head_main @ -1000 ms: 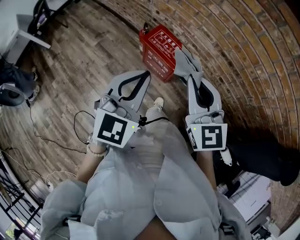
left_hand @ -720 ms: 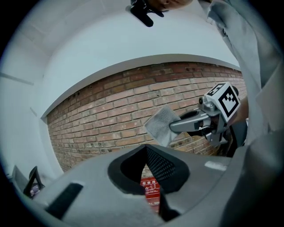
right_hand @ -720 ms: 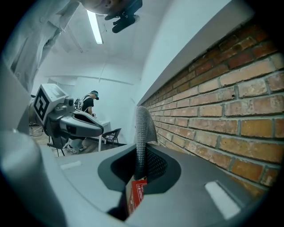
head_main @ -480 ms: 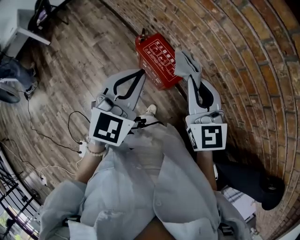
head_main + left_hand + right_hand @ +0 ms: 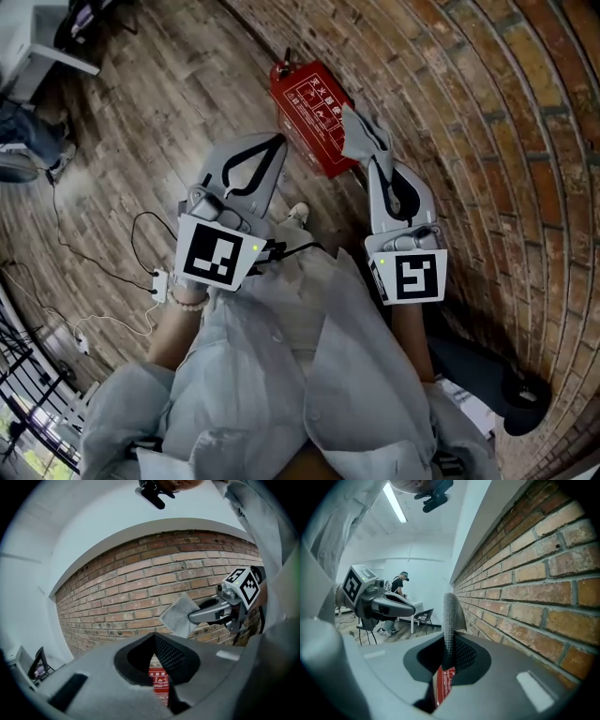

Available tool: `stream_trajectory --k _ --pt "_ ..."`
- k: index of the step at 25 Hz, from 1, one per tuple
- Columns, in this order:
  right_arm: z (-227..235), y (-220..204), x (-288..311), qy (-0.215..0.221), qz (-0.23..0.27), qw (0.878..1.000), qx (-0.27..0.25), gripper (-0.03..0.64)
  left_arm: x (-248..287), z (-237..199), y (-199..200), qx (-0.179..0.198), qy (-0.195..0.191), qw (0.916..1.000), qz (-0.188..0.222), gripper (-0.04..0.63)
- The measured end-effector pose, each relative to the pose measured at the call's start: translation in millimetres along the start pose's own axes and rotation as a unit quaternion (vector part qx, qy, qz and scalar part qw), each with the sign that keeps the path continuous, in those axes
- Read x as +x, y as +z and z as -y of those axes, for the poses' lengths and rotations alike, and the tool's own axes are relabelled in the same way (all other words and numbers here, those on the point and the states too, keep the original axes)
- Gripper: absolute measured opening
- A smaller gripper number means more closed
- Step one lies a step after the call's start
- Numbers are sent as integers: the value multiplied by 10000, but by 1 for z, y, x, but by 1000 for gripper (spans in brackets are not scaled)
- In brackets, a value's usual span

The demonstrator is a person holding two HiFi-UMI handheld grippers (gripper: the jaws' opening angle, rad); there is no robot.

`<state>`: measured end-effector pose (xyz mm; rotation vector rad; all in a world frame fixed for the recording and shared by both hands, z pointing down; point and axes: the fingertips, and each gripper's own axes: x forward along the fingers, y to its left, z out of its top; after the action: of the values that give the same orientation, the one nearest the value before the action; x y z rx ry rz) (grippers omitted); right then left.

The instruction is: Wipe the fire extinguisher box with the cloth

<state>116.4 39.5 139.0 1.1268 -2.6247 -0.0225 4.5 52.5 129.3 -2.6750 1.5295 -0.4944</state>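
The right gripper (image 5: pixel 368 157), just right of the middle of the head view, has its jaws closed on a grey woven cloth (image 5: pixel 359 127). They pinch it by one edge, so most of the cloth stands free beyond the tips. In the right gripper view it rises as a thin upright fold straight out of the jaws.

The left gripper (image 5: pixel 277 142), left of centre, has its jaws brought together with nothing between them. Through the narrow slot below its pads only the box's printed face shows.

Just above both grippers, in the upper middle of the head view, the red metal fire extinguisher box (image 5: pixel 314 103) sits on the wooden plank floor (image 5: pixel 141 122) at the foot of the brick wall (image 5: pixel 469 112). The wall fills the right side of the frame. The cloth's free end overlaps the box's right edge in this view, though I cannot tell if it touches.

The cloth looks light, soft and limp, so it should drape over the panel and bunch under pressure. Holding it by the edge, as now, leaves a broad flap for wiping.

The box looks stiff, with smooth paint. It is probably heavy enough to stay put under a light stroke, yet it could shift under a hard push along the floor. If it needs steadying, its top edge or a side corner seems the safest place for the empty gripper to brace.
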Motion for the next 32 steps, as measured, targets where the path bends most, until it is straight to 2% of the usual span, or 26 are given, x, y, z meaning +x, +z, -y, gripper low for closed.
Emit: stream_trajectory --k 5,10,19,24,27,30,32 --pt "1 -22 12 61 -188 9997 132 20 14 2 -15 -54 -140 9997 -173 -3" --pt "7 -41 24 -54 -374 9990 230 20 31 1 -33 -142 -333 9990 -274 -3" --pt "9 -76 61 -132 -685 9968 396 20 67 -25 -64 -163 -488 9978 -407 -3" --pt "6 -101 93 54 -873 9959 228 20 88 -36 -95 -261 -589 9966 -509 -3" --pt "12 -120 112 26 -953 9948 345 20 101 -43 -118 -217 -699 9953 -628 -3" --pt "17 -138 128 -32 -974 9937 552 20 109 -54 -139 -128 -677 9948 -755 -3" --pt "19 -148 140 -23 -1018 9927 649 20 114 -68 -155 -158 -508 9949 -853 -2"
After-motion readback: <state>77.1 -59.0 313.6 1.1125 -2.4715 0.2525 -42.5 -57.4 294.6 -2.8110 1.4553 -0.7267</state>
